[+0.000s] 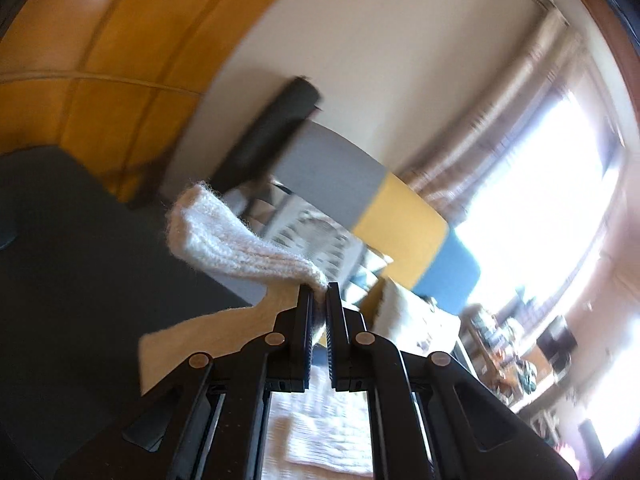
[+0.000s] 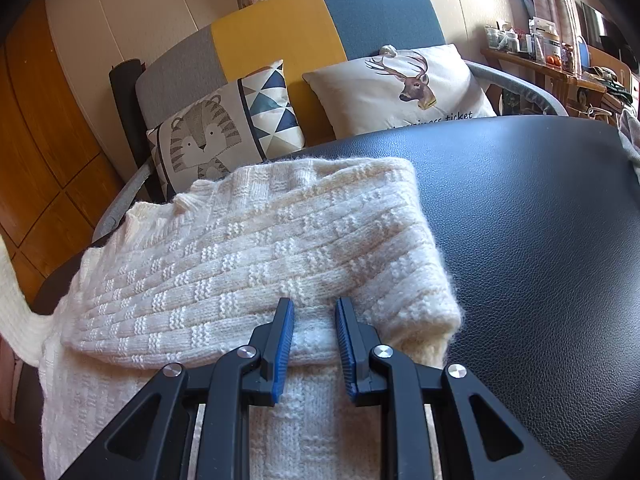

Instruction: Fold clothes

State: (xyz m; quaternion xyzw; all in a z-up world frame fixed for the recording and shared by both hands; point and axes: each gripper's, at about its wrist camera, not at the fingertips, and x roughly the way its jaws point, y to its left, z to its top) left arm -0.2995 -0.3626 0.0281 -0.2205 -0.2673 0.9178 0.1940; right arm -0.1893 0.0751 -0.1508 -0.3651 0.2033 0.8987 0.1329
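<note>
A cream knitted sweater [image 2: 248,248] lies folded on the left part of the black leather-look table [image 2: 540,240]. My right gripper [image 2: 314,312] points down at its near folded edge, and the blue pads [image 2: 285,332] hold a thick fold of the knit between them. In the blurred, tilted left wrist view, my left gripper [image 1: 319,292] is raised above the table and shut on a narrow knitted end of the sweater [image 1: 224,236], which flops up and to the left past the tips. More of the sweater [image 1: 328,432] shows below between the arms.
Behind the table stands a grey, yellow and blue sofa [image 2: 280,36] with a tiger pillow [image 2: 208,136] and a deer pillow [image 2: 404,84]. Wooden cupboards [image 2: 44,152] are at the left, a cluttered shelf [image 2: 552,56] at the right. A bright window [image 1: 552,184] fills the left wrist view's right side.
</note>
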